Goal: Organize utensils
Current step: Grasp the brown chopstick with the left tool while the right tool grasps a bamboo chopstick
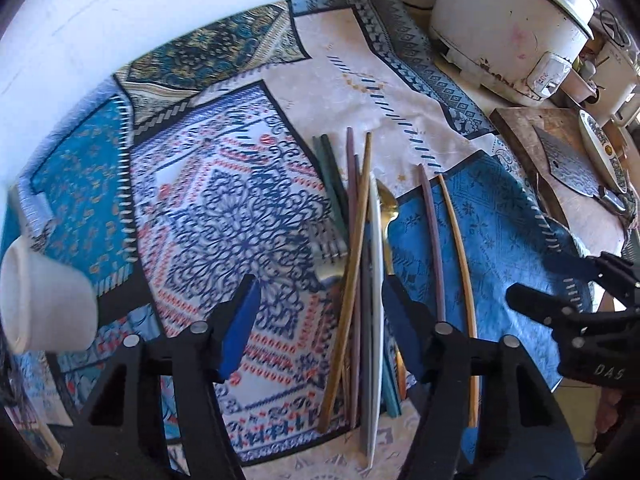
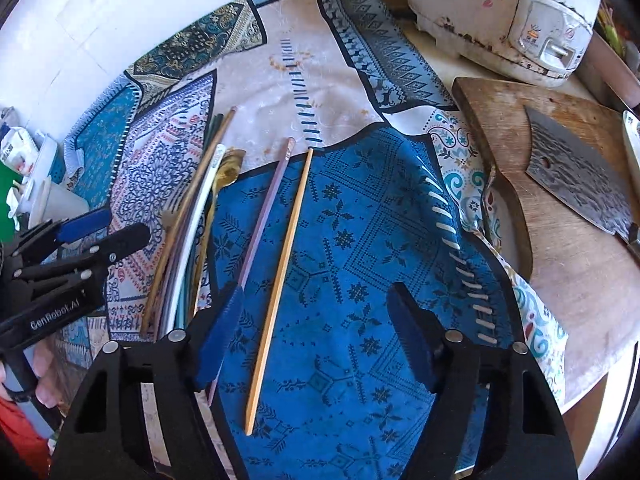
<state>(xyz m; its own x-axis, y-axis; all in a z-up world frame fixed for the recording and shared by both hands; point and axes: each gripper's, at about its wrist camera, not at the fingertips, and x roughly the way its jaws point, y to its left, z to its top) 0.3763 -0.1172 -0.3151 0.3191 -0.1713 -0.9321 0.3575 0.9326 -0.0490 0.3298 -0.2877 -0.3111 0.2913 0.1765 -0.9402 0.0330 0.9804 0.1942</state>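
A pile of utensils lies on the patterned tablecloth: a silver fork (image 1: pixel 329 245), a gold spoon (image 1: pixel 387 208), a white utensil (image 1: pixel 375 280), green chopsticks (image 1: pixel 332 176) and brown and purple chopsticks (image 1: pixel 354 240). Apart to the right lie one purple chopstick (image 2: pixel 264 216) and one tan chopstick (image 2: pixel 280 280). My left gripper (image 1: pixel 320 300) is open above the pile. My right gripper (image 2: pixel 316 308) is open above the two separate chopsticks. The pile also shows in the right wrist view (image 2: pixel 192 216).
A white cup (image 1: pixel 44 300) stands at the left. A rice cooker (image 2: pixel 504 12) stands at the back right. A wooden cutting board (image 2: pixel 568 240) with a cleaver (image 2: pixel 580 176) lies at the right. A white wall is behind the table.
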